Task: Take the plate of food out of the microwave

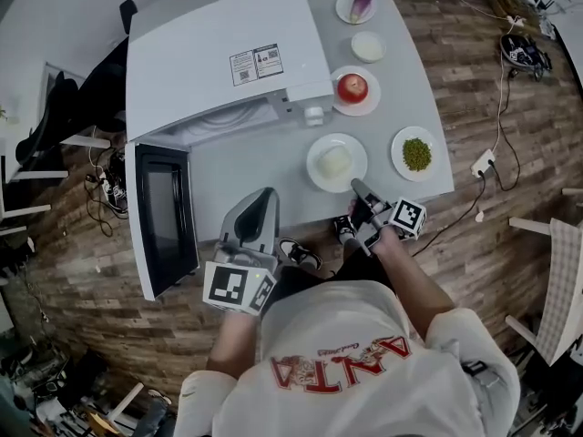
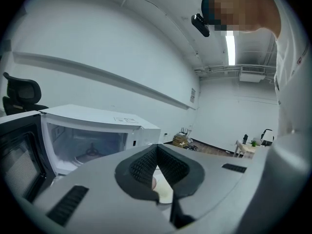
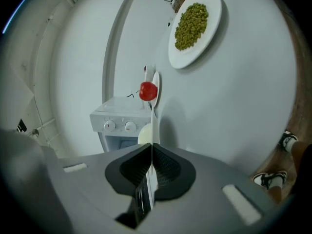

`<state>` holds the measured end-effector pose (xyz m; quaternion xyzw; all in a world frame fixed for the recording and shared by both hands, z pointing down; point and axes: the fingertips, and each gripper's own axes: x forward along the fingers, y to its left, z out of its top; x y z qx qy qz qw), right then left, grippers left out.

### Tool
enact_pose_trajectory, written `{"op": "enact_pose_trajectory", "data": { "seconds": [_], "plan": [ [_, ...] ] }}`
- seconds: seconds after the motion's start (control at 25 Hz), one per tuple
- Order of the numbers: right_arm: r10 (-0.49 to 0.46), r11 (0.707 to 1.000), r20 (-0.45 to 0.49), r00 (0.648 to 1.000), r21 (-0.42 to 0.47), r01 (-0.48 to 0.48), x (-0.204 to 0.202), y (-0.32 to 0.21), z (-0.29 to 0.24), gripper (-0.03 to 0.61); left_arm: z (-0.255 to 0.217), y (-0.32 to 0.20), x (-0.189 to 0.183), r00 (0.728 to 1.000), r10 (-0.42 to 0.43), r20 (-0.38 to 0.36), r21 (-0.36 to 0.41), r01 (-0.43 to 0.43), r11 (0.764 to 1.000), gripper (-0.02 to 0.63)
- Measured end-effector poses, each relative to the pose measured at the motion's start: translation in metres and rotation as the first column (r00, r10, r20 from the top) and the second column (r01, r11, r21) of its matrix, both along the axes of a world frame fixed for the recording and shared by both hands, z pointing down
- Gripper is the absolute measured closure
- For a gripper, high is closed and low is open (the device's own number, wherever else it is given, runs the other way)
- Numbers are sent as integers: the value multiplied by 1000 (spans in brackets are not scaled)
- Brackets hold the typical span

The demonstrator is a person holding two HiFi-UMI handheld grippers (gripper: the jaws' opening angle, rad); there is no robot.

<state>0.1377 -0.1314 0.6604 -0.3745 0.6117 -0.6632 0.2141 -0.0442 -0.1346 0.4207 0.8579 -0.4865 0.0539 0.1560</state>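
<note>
The white plate [image 1: 336, 162] with a pale lump of food stands on the grey table [image 1: 246, 167], in front of the white microwave [image 1: 219, 53]. The microwave's door [image 1: 164, 217] hangs open to the left. My right gripper [image 1: 355, 186] is shut on the plate's near rim. In the right gripper view this rim [image 3: 155, 101] runs edge-on between the shut pads of the right gripper [image 3: 151, 145], with the food [image 3: 144, 133] just beyond. My left gripper [image 1: 265, 192] hovers over the table's front edge, left of the plate, jaws together and empty. The left gripper [image 2: 156, 149] faces the bare microwave cavity [image 2: 90, 152].
On the table's right side stand a plate with a red apple [image 1: 353, 89], a plate of green peas [image 1: 417, 154], a small white dish [image 1: 368, 46] and a plate with a purple vegetable [image 1: 361, 5]. The table's front edge runs just below my grippers. Cables lie on the wooden floor.
</note>
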Motion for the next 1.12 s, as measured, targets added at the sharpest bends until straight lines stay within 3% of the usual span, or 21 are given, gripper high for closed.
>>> {"op": "enact_pose_trajectory", "data": {
  "seconds": [0.52,0.8,0.92,1.12],
  "plan": [
    [47,998,-10,999,-31,-47,12,-19,21,569,6,-6,3,1000,0,2,-15,0,1000,604],
    [28,996,-1,1000,-85,-28,8,-21,20,567,7,-3,-5,1000,-14,-2,-23,14,1000,604],
    [-6,998,-33,999,-65,4,7,-22,12,495,6,-2,-8,1000,-20,-8,-20,19,1000,604],
    [-109,993,-181,977,-53,101,-2,-21,2,401,3,0,-13,999,-30,-19,-14,30,999,604]
  ]
}}
